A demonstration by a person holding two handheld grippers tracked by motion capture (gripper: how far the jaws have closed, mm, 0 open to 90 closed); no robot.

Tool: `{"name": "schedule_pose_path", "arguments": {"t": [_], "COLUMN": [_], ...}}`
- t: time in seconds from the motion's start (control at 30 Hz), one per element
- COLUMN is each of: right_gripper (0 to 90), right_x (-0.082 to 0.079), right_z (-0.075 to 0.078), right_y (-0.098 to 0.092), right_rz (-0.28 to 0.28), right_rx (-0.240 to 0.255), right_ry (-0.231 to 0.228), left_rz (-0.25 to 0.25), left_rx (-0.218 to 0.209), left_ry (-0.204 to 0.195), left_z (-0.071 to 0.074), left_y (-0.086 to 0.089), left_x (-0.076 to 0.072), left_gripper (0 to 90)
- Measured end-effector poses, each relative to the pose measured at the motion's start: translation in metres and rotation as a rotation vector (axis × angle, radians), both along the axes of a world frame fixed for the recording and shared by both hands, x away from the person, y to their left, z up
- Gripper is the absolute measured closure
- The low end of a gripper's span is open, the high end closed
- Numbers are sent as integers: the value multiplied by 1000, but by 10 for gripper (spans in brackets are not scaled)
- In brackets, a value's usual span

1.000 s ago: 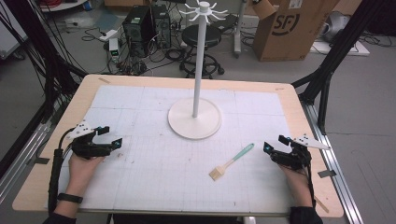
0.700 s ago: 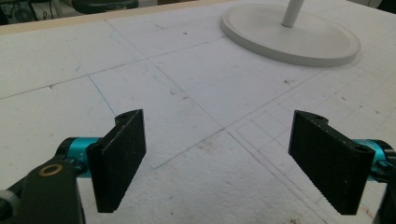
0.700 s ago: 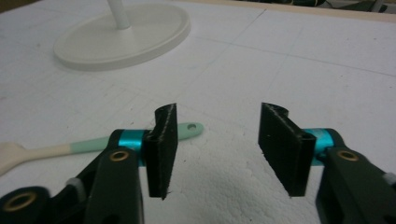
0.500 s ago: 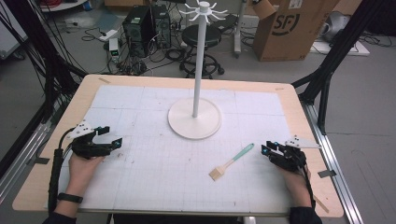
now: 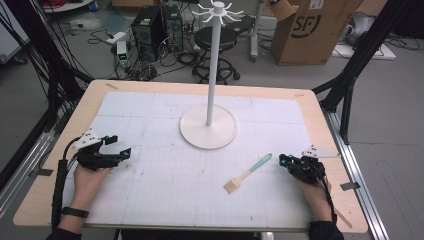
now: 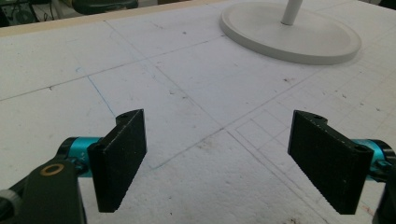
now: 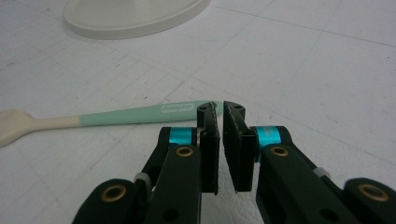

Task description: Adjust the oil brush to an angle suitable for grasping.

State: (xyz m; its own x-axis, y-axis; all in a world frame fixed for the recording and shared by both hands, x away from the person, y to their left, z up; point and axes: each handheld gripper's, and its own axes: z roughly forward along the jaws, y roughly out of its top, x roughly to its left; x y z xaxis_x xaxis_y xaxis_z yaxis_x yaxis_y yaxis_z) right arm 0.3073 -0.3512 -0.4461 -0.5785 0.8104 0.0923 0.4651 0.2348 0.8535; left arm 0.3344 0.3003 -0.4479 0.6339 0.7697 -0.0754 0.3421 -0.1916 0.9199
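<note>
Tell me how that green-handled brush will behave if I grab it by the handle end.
The brush looks thin and flat, so it's probably light and unlikely to roll. Its smooth handle may slip or pivot between the jaws. Held at the tip, the cream head would likely droop.

I work in a lab: beyond my gridded white table stand computer towers amid tangled floor cables, a stool, a cardboard box, with black frame struts flanking it.
</note>
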Motion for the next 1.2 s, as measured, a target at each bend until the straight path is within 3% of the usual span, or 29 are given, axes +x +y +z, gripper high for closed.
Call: {"name": "schedule_pose_path", "arguments": {"t": [1.0, 1.2], "right_gripper": [881, 783], "right_x": [1, 2], "right_z": [0, 0], "right_y": [2, 0], "right_rz": [19, 7], "right_rx": [-9, 20], "right_ry": [9, -9], "left_rz": [1, -4], "left_rx": [13, 39], "left_ry": [-5, -23], "left_z": [0, 1], "left_y": [-2, -4], "left_x": [-1, -2], "left_gripper": [204, 205]}}
